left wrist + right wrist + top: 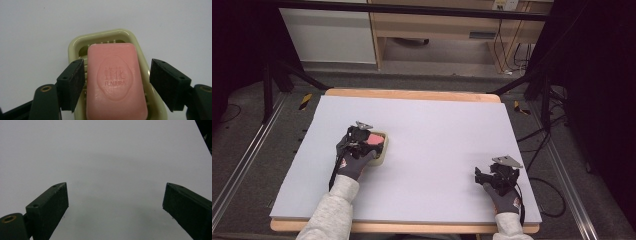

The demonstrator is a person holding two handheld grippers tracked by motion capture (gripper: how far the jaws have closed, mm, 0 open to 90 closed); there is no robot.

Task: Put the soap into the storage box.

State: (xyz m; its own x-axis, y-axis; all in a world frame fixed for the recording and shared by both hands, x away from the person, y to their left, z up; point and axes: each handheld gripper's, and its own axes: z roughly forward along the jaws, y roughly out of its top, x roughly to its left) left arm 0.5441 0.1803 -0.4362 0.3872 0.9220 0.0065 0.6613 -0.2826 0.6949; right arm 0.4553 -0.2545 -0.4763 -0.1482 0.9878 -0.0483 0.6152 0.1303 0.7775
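The pink soap bar (116, 82) carries an embossed oval with two Chinese characters above the word "FLAUHRA", legible in the left gripper view. It lies in a pale yellow-green soap dish (75, 46) on the white worktop (437, 135), left of centre in the high view. The left gripper (116, 82) has its jaws parted around the bar: the left pad sits just beside the soap's edge, the right pad stands off with a clear gap, so nothing is gripped. The right gripper (115, 202) rests near the worktop's right front corner, jaws wide apart over bare surface, holding nothing.
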